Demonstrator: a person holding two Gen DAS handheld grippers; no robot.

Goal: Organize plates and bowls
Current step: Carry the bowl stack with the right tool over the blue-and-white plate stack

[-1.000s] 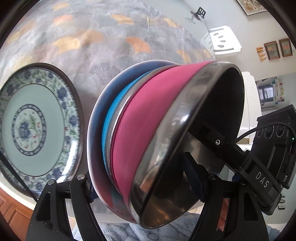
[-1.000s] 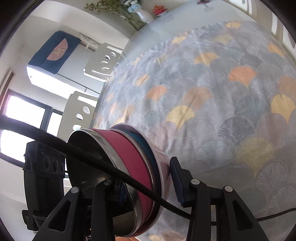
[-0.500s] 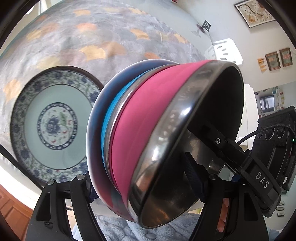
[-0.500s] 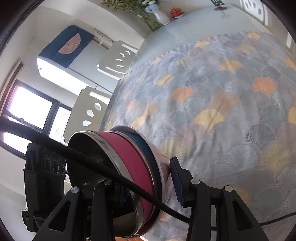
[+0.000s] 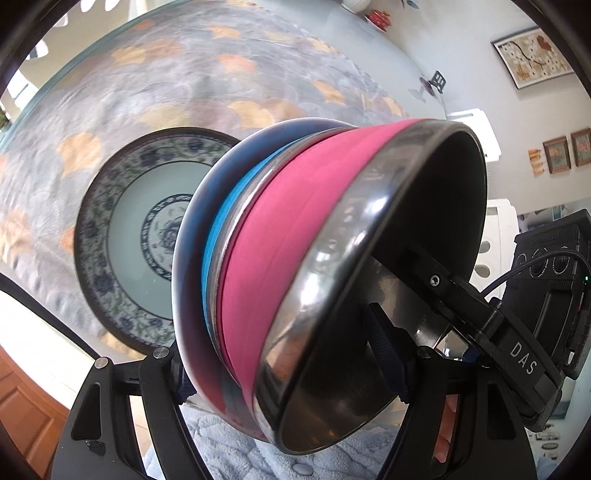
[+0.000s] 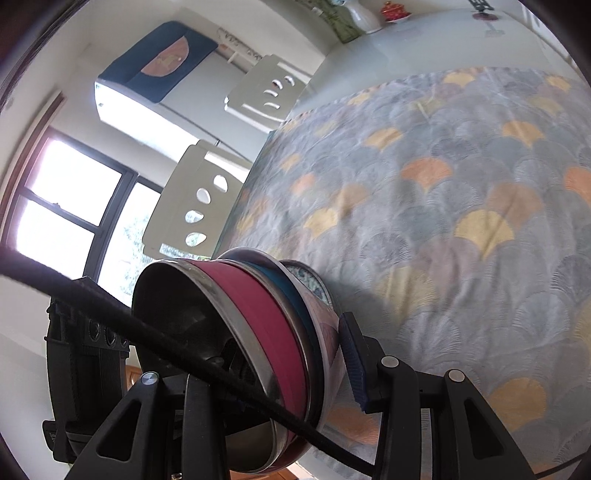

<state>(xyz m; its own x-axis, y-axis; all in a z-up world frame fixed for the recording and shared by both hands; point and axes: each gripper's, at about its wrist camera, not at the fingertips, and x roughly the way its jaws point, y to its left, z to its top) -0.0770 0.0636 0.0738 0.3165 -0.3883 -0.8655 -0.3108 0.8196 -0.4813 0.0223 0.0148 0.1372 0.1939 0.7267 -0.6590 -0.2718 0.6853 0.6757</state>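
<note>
A nested stack of bowls, with a steel-rimmed pink bowl on top, a blue one under it and a dark blue outer bowl, is held tilted between both grippers. My left gripper is shut on one side of the stack. My right gripper is shut on the opposite side of the stack; its body also shows in the left wrist view. A blue-and-white floral plate lies on the tablecloth just behind the stack, and its edge shows in the right wrist view.
The table wears a grey cloth with orange and yellow fan shapes. White chairs stand at its far side. A vase and a small red dish sit at the far end. A black cable crosses the right wrist view.
Both grippers have carried the bowl stack across the table toward the floral plate, which now sits directly behind the stack. The grip on the stack has not changed.
</note>
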